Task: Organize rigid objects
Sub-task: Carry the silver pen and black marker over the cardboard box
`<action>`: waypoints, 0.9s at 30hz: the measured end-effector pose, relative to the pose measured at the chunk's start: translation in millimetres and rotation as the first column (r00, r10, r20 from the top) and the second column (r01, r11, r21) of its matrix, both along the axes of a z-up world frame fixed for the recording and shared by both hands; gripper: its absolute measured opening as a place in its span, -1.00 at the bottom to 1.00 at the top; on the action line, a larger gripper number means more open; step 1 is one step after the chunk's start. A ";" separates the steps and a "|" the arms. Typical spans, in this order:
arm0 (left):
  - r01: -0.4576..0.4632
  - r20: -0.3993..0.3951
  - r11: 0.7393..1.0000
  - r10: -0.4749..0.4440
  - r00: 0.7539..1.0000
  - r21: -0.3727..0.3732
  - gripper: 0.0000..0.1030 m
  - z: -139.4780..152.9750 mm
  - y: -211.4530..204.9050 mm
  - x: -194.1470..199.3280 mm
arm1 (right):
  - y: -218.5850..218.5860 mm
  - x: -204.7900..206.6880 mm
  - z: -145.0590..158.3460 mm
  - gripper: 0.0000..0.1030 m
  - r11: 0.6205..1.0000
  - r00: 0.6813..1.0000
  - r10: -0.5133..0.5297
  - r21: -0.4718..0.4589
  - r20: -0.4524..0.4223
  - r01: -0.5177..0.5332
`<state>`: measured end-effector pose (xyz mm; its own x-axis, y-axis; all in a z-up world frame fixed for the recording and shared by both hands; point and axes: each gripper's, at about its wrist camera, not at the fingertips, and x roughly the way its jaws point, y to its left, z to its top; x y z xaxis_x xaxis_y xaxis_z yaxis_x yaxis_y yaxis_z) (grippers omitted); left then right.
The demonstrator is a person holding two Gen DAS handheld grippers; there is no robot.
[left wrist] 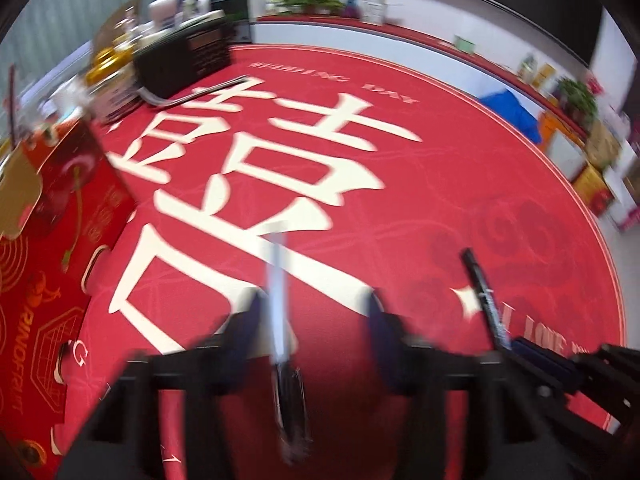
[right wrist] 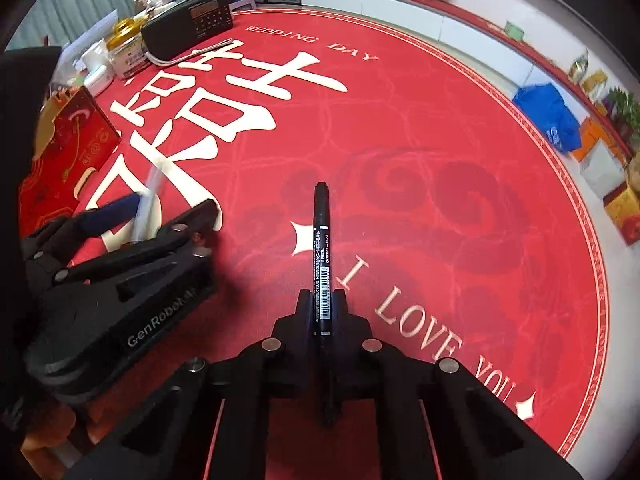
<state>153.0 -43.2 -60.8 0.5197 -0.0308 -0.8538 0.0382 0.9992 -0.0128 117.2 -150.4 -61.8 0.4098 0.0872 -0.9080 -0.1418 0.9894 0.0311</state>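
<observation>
My right gripper (right wrist: 322, 300) is shut on a black marker pen (right wrist: 321, 240) that points forward above the red round table (right wrist: 440, 140). The same marker (left wrist: 486, 300) and the right gripper show at lower right in the left wrist view. My left gripper (left wrist: 312, 312) has its jaws wide apart; a blurred clear pen with a black end (left wrist: 280, 320) lies between them, near the left finger, not clamped. The left gripper (right wrist: 160, 212) and the clear pen (right wrist: 146, 204) also show at left in the right wrist view.
A red fruit box (left wrist: 52, 248) stands at the table's left edge. A black radio (right wrist: 188, 24), a metal rod (right wrist: 200, 52), a gold-lidded jar (right wrist: 128, 44) and white containers crowd the far left. Boxes and a blue bag (right wrist: 548, 114) lie beyond the table, right.
</observation>
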 end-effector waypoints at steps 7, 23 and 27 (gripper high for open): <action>0.044 0.017 0.994 -0.042 0.999 -0.104 -0.81 17.3 13.1 -33.1 | -10.7 -34.6 20.7 -0.80 0.994 0.998 -0.038 0.102 0.057 0.032; -0.079 0.227 0.989 0.106 0.968 -0.123 -0.81 101.0 91.3 -117.4 | 62.9 -73.1 81.8 -0.80 0.974 0.977 0.073 0.195 0.198 -0.112; -0.160 0.265 0.978 0.190 0.945 -0.130 -0.81 117.2 130.5 -131.9 | 100.7 -74.6 100.1 -0.80 0.962 0.961 0.138 0.198 0.241 -0.188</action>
